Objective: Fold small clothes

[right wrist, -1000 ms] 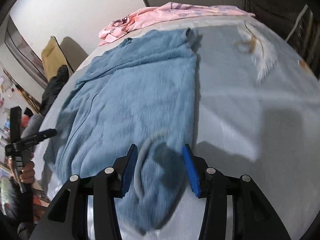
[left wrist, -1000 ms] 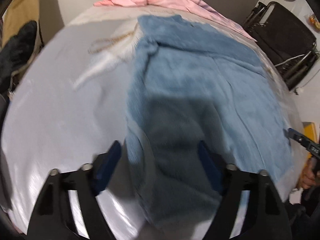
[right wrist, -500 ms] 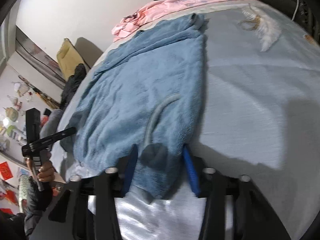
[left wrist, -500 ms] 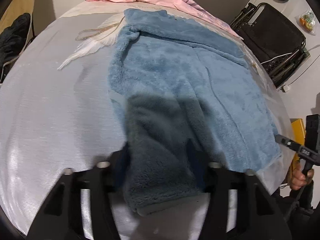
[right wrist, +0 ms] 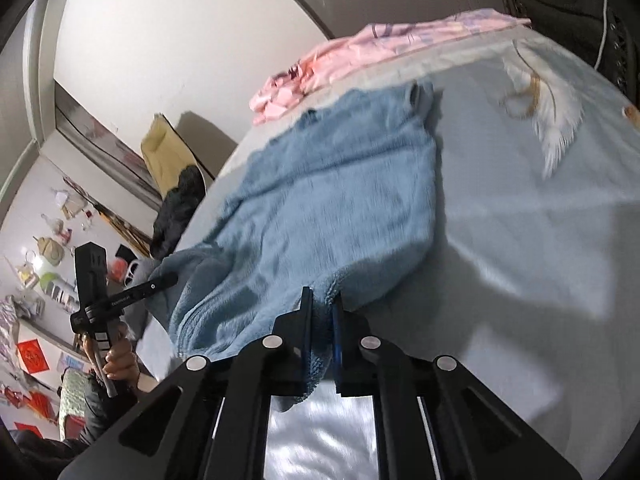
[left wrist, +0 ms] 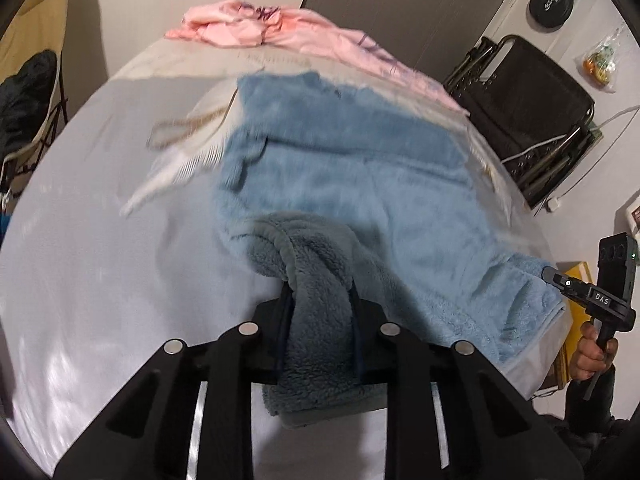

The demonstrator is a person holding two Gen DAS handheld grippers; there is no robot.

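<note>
My left gripper (left wrist: 318, 322) is clamped on a thick bunch of the blue fleece garment (left wrist: 352, 168), its near hem lifted off the bed (left wrist: 100, 240) at six o'clock in that view. My right gripper (right wrist: 320, 320) pinches the other near corner, the jaws nearly closed on fleece. From both, the garment runs toward twelve o'clock, its far part flat on the pale sheet. Beyond it at twelve lies a pink garment (left wrist: 260, 30), rumpled and untouched. I judge the first fold only just begun: both corners are gripped, nothing is laid over yet, and the pink piece remains to do.
</note>
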